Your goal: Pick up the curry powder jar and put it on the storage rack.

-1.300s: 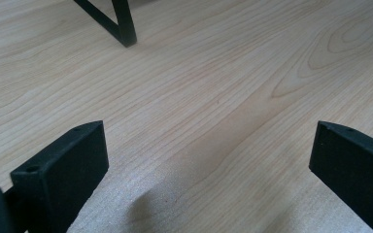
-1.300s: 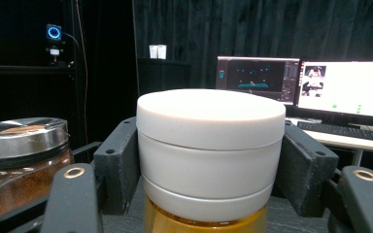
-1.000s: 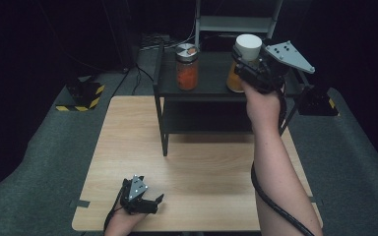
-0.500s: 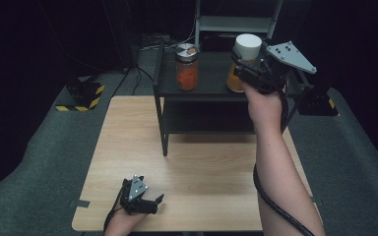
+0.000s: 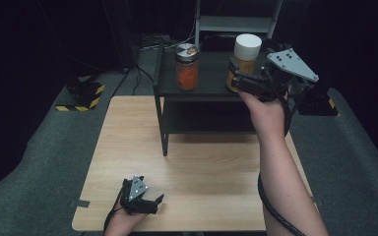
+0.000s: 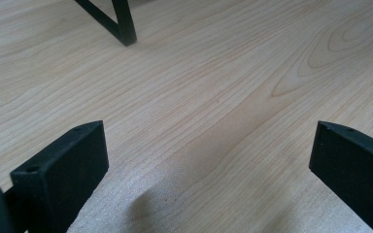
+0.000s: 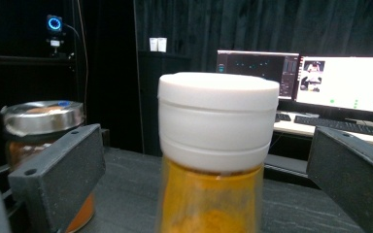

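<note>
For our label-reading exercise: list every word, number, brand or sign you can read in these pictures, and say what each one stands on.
None can be read.
White-lidded jar: no label visible.
Metal-lidded jar: no label visible.
Monitors behind the shelf: writing too small and blurred.
Two small white tags on the dark cabinet: blurred.
Yellow-and-black striped block on the floor: hazard stripes, no words.

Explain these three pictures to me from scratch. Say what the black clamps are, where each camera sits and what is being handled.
A person holds a hand-held two-jaw gripper in each hand. The high view looks down from above on a wooden table carrying a black shelf. The other two cameras ride on the grippers, looking along their jaws. The left gripper rests open over bare table near the person. The right gripper is up at the shelf, its jaws open either side of a white-lidded jar of yellow-orange contents, not yet closed. A metal-lidded jar stands beside it.
</note>
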The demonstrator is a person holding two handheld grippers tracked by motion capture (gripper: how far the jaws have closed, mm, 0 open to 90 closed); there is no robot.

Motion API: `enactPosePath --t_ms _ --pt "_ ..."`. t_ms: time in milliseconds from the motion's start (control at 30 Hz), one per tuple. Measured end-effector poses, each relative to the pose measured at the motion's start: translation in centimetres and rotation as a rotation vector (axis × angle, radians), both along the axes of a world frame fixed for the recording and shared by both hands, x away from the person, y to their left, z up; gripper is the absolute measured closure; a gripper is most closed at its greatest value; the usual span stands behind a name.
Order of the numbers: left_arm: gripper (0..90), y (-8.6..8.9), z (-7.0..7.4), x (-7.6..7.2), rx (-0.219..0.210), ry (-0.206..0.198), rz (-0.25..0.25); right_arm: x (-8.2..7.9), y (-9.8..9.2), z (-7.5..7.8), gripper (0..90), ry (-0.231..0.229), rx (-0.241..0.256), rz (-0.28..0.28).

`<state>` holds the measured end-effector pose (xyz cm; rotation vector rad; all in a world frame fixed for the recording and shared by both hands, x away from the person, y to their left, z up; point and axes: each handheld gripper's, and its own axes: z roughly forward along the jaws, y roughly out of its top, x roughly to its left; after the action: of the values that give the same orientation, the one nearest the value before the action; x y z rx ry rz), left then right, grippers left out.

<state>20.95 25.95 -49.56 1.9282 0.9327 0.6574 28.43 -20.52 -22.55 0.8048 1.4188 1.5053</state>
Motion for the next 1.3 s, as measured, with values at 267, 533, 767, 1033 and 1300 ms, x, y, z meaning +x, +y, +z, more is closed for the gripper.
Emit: enactPosePath --t_ms 267,533,767,1033,1300 --pt "0.9 -0.1 0.0 -0.1 0.001 -0.003 0.003 -1.3 -0.3 -0.9 0.0 -0.009 -0.017 0.006" --pt "0.9 -0.1 0.0 -0.1 0.007 -0.006 0.001 -2.4 -0.9 -1.8 0.0 -0.014 -0.012 0.022" --pt "0.9 -0.2 0.0 -0.1 0.011 -0.005 -0.003 -3.3 -1.4 -2.7 0.0 -0.014 -0.025 0.035" --pt "0.9 -0.2 0.0 -0.1 0.015 -0.009 -0.005 -4.1 -1.6 -4.0 0.0 -0.014 -0.039 0.054" --pt "0.9 -0.2 0.0 -0.1 0.014 -0.01 -0.006 -4.8 -1.8 -5.6 0.0 0.003 -0.06 0.058"
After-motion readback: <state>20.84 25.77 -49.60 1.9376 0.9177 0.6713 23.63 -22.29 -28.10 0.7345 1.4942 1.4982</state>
